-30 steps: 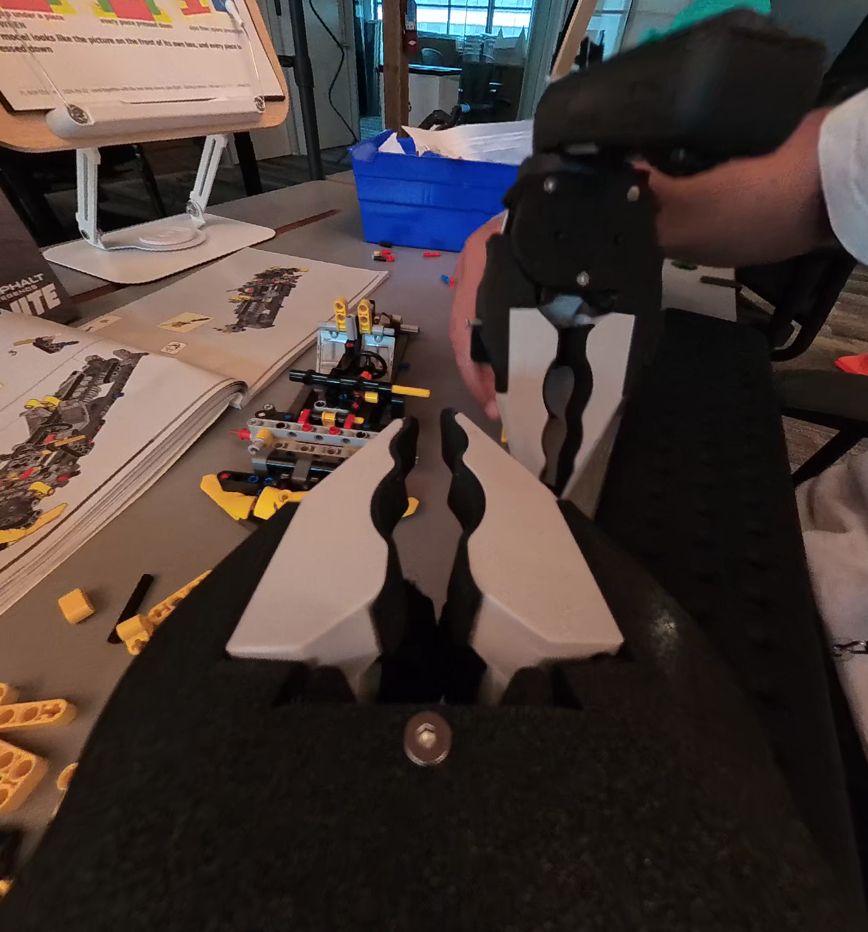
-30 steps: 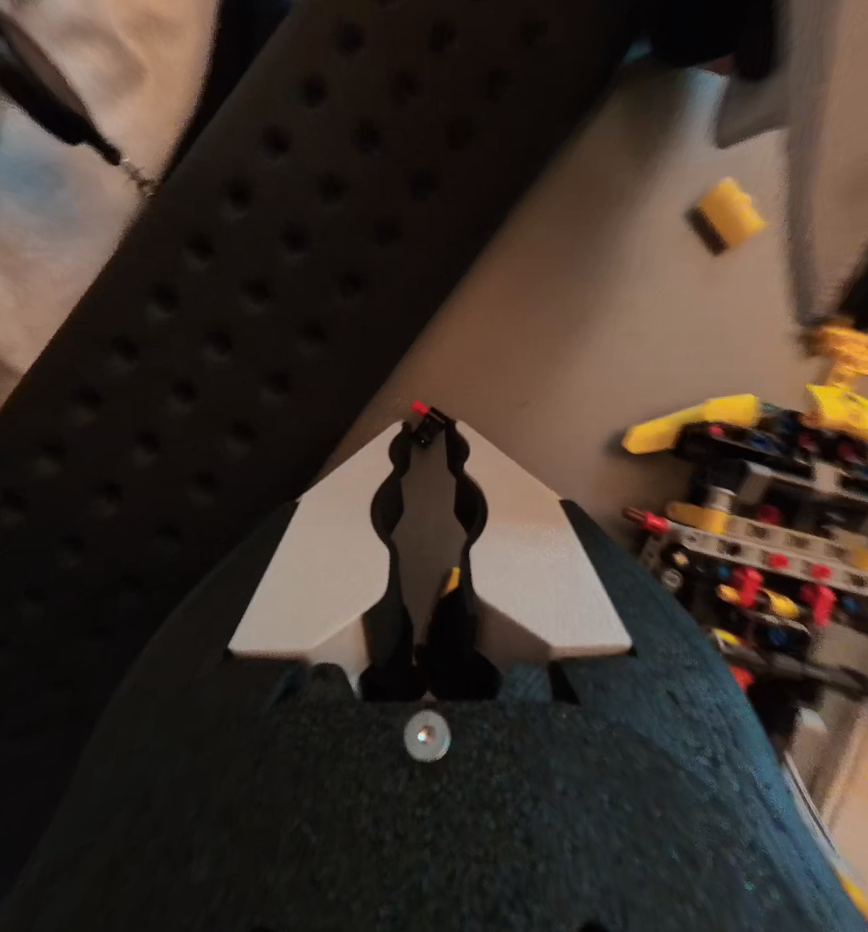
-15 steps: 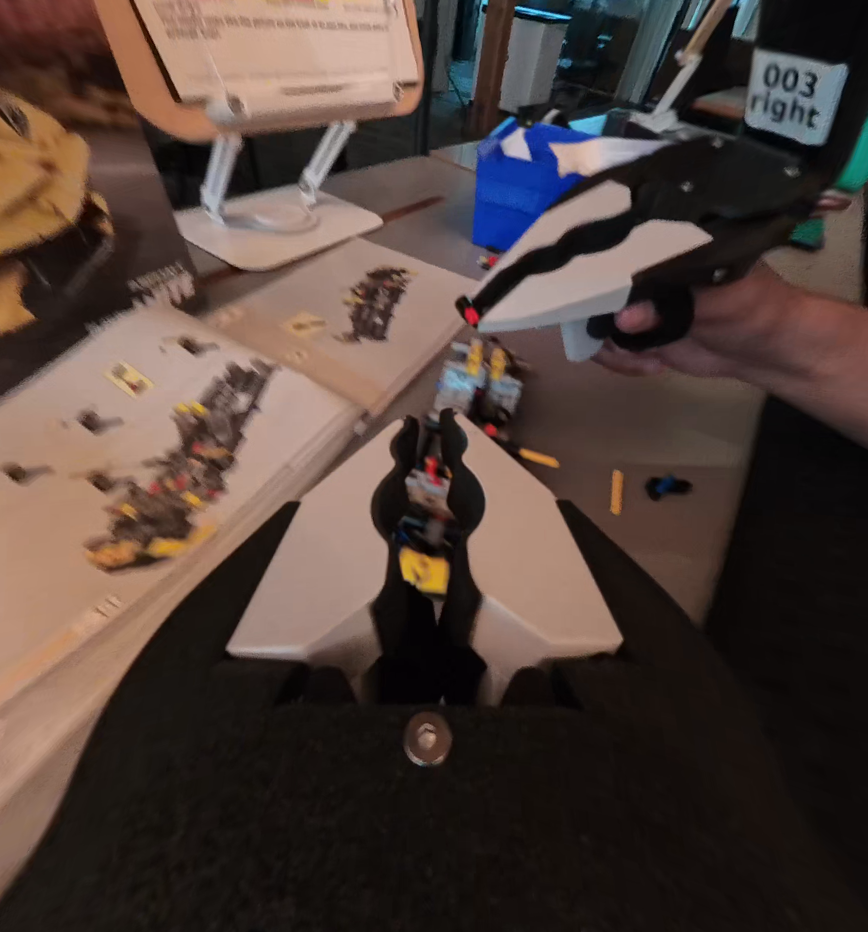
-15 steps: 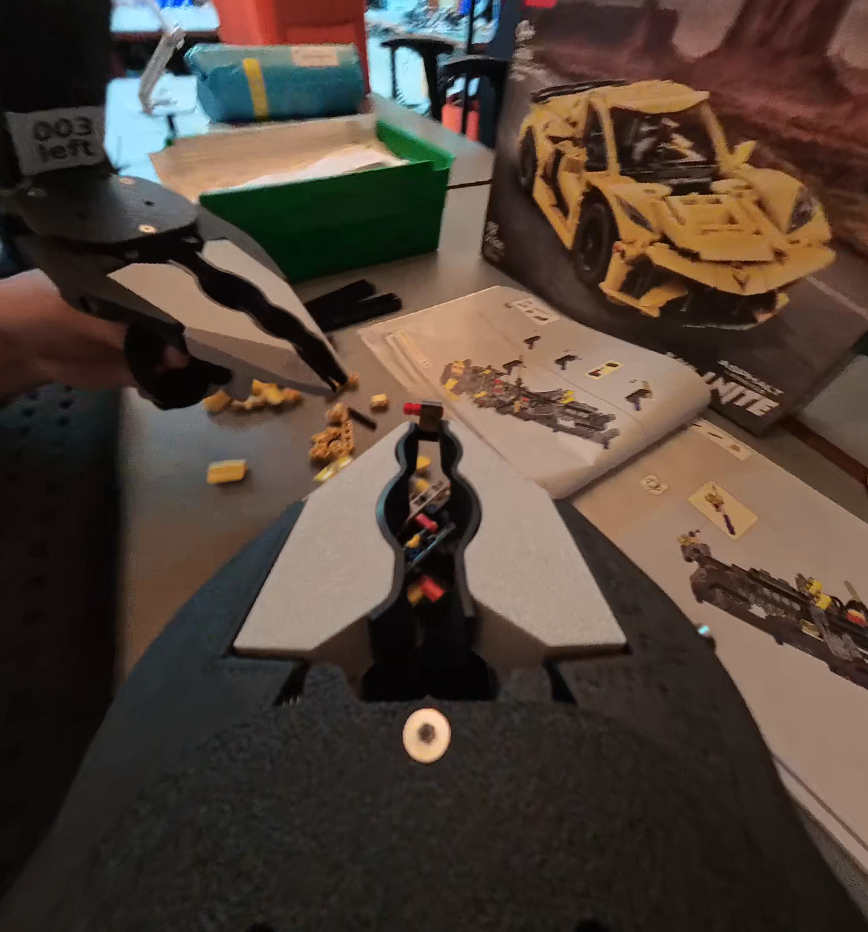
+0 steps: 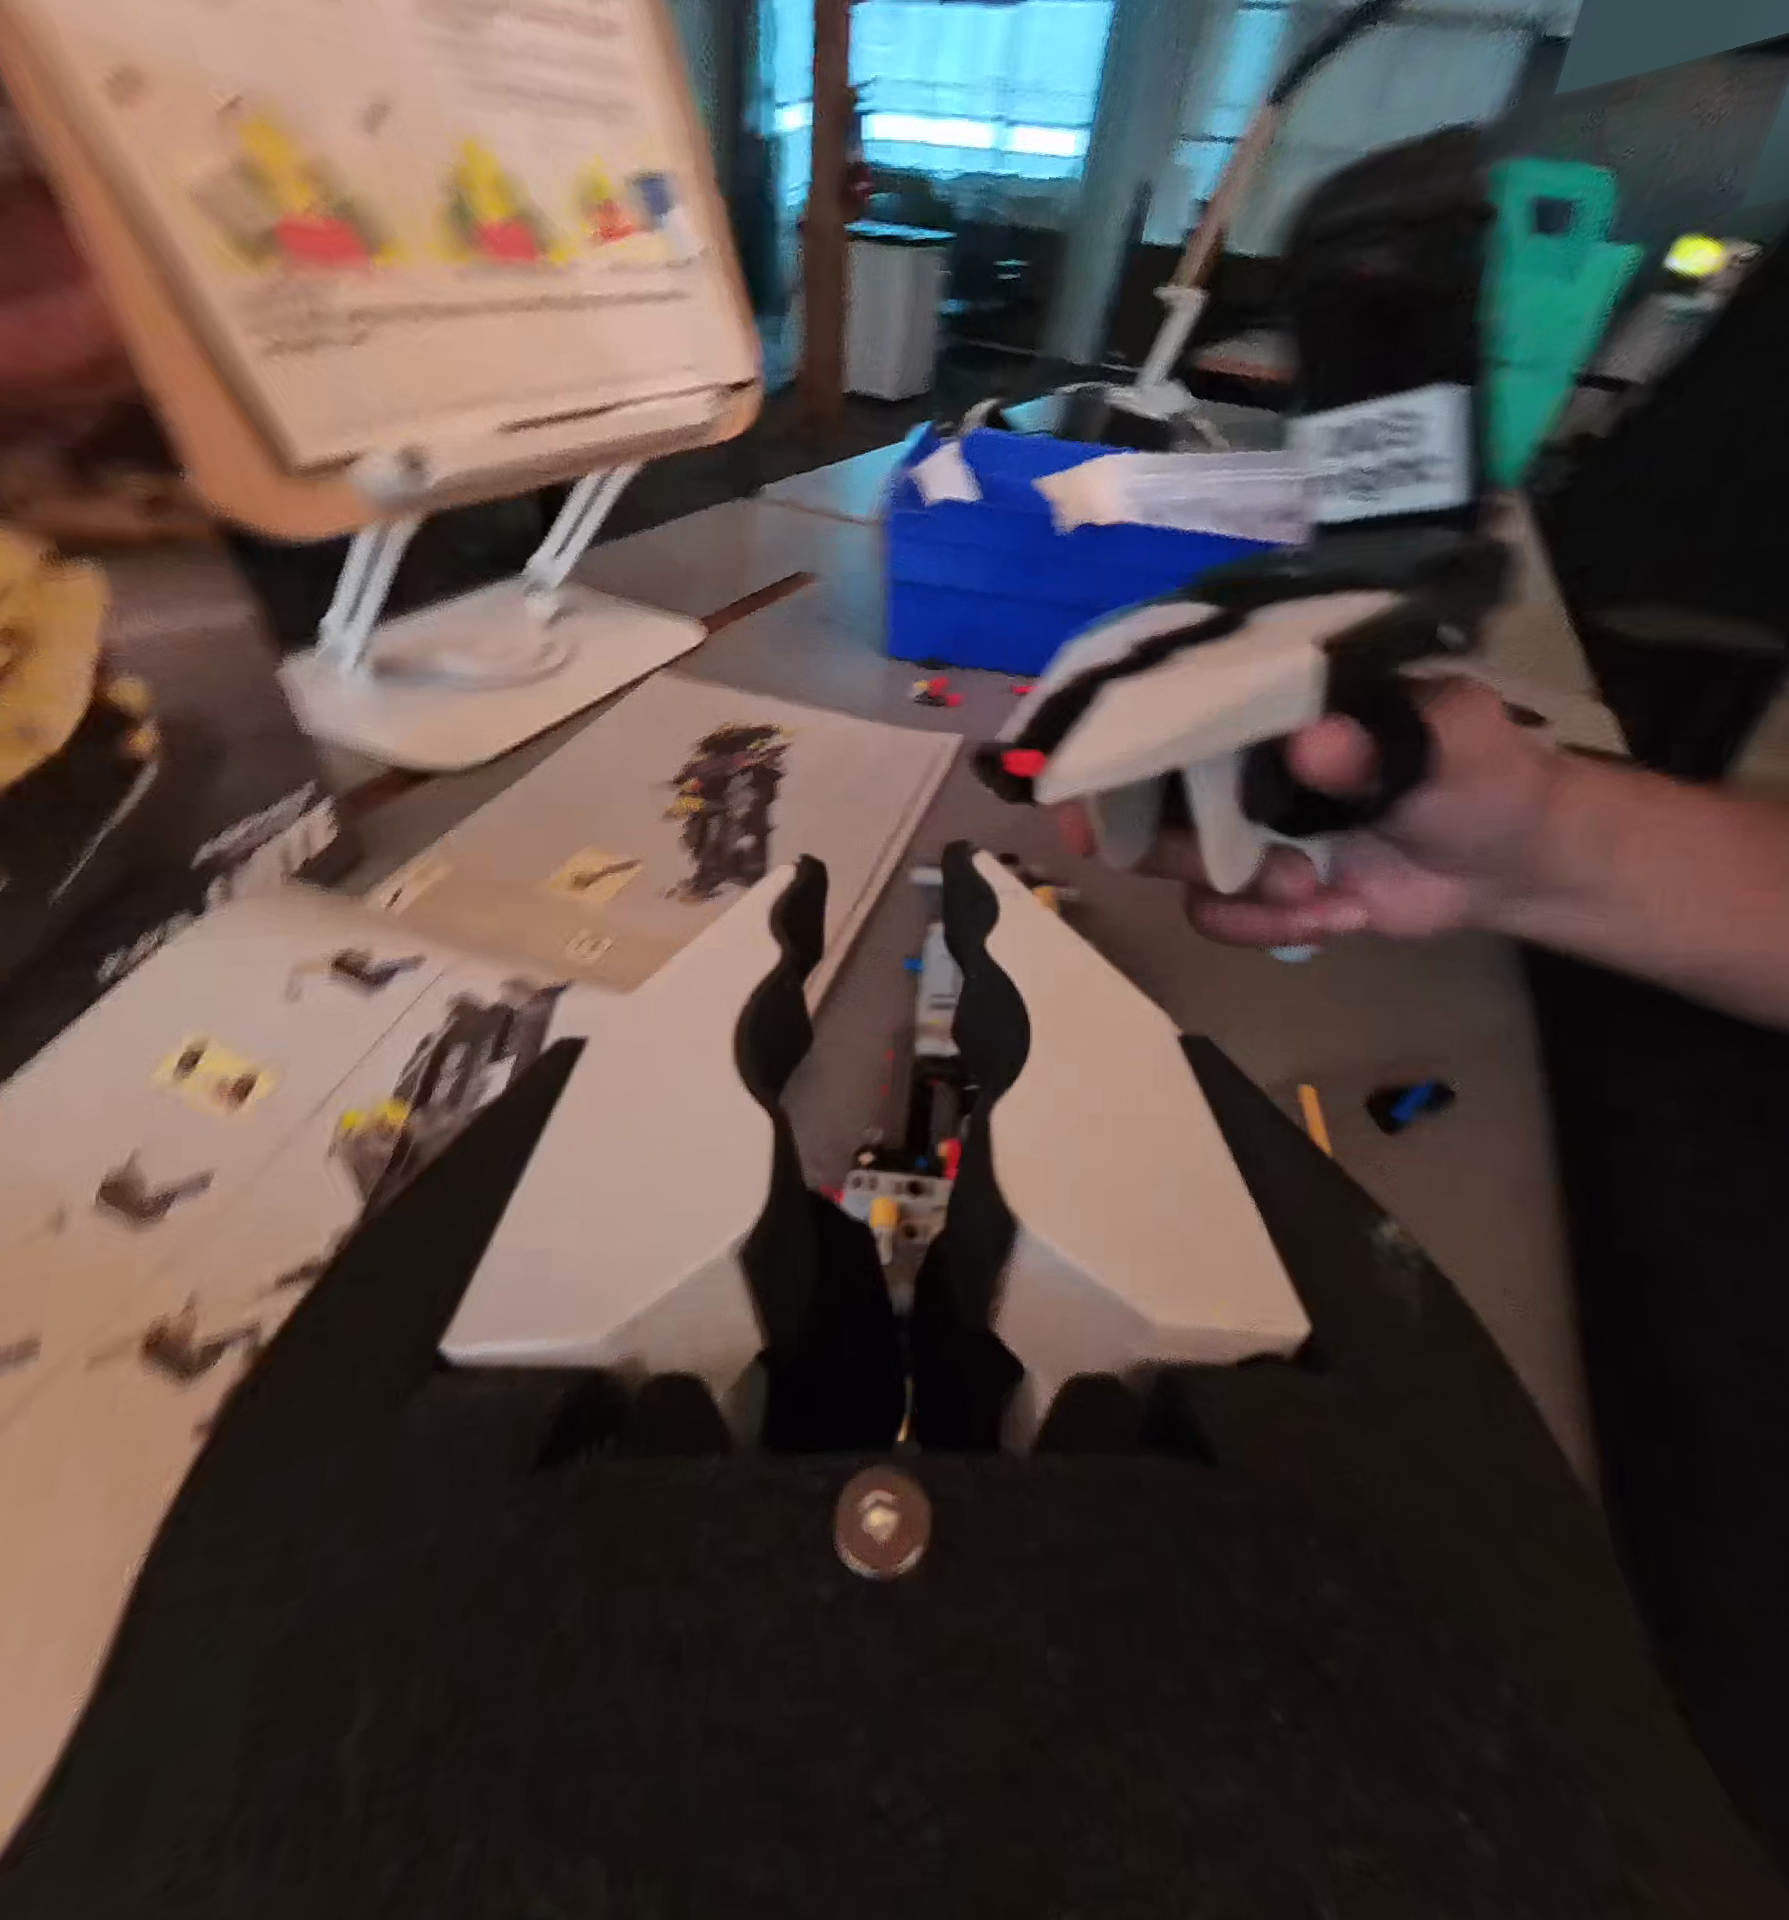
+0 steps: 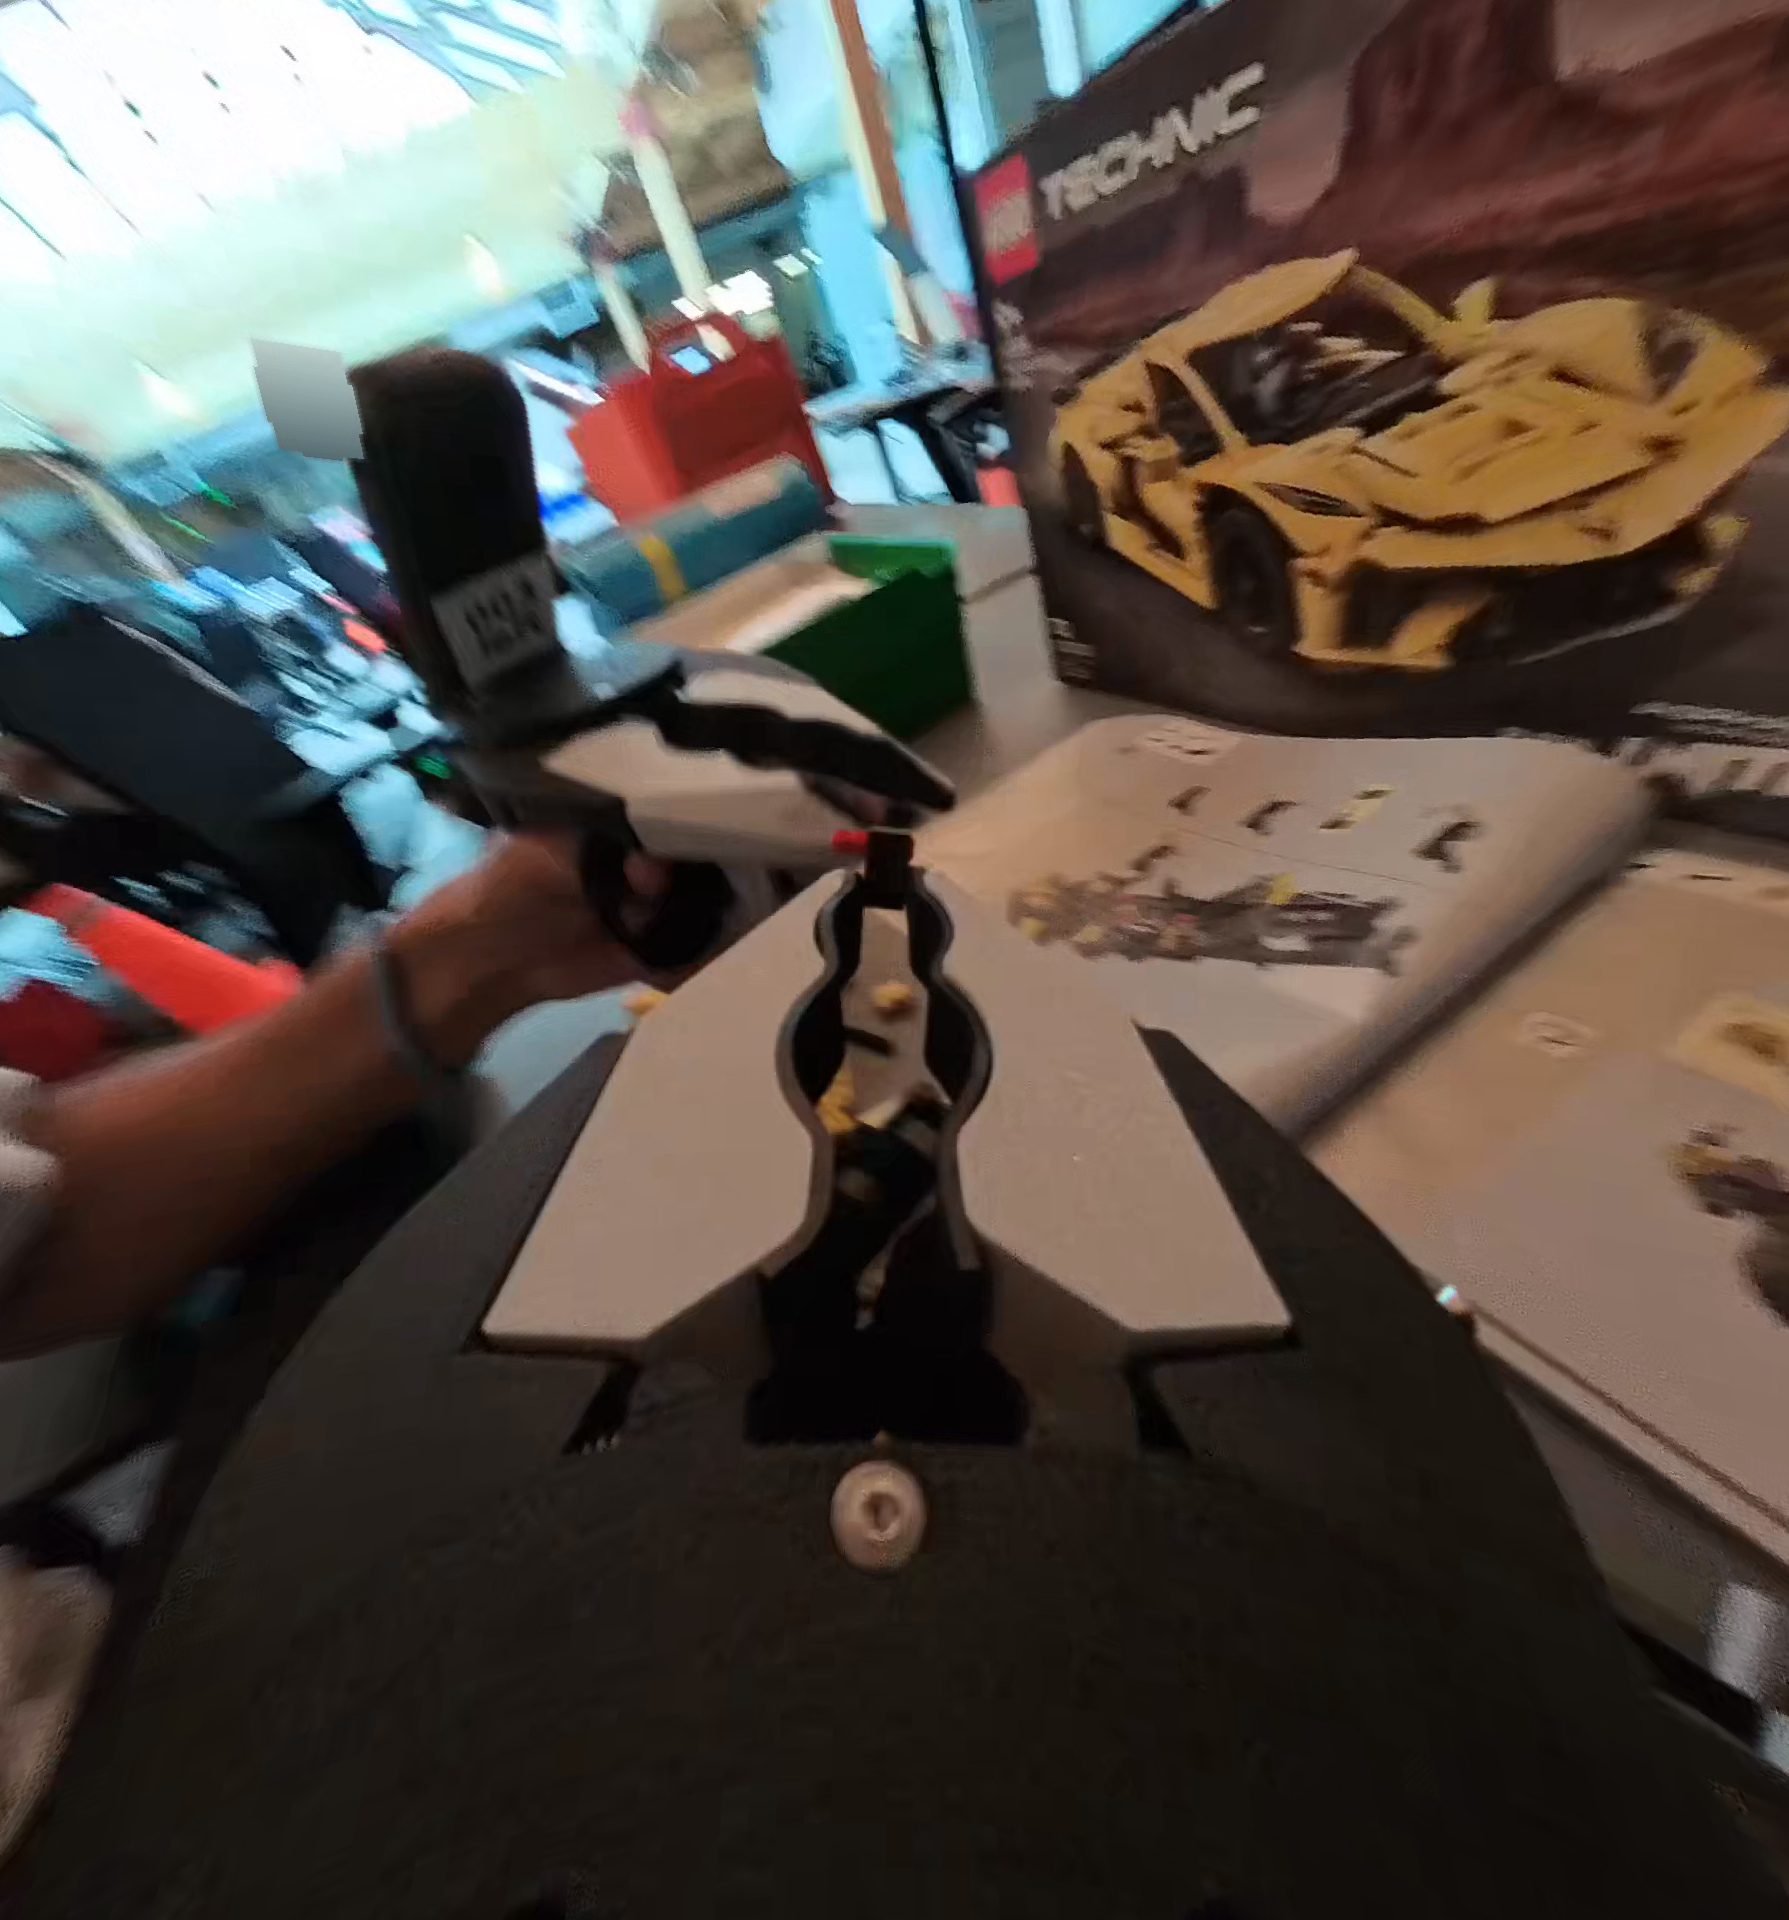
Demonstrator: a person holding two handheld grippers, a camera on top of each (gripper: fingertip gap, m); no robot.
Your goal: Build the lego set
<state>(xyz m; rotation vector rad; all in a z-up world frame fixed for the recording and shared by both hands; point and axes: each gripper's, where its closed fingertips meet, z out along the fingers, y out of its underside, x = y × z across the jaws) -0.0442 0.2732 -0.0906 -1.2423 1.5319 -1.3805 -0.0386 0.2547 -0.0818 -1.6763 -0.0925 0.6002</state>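
Note:
My right gripper [image 6: 882, 883] is shut on a small black connector with a red end [image 6: 882, 850], held in the air above the table. It also shows at the right of the left wrist view [image 5: 1009, 764], gripped by a hand. My left gripper [image 5: 885, 873] is open and empty. Its tips [image 6: 921, 795] sit just above and beside the held connector. The partly built black, grey and yellow chassis [image 5: 916, 1153] lies on the table below and shows only between my left fingers. Both views are blurred.
An open instruction booklet [image 5: 246, 1039] covers the table's left side; it also shows in the right wrist view [image 6: 1285, 883]. The set's box [image 6: 1389, 416] stands behind it. A blue bin [image 5: 994, 561], a green bin [image 6: 890, 644], a document stand [image 5: 402, 260] and loose parts [image 5: 1409, 1101] are around. The tips of both grippers are at nearly the same place.
My left gripper's fingers have opened wider than half a second ago. The two grippers have come closer together in the air. The right one still holds the connector.

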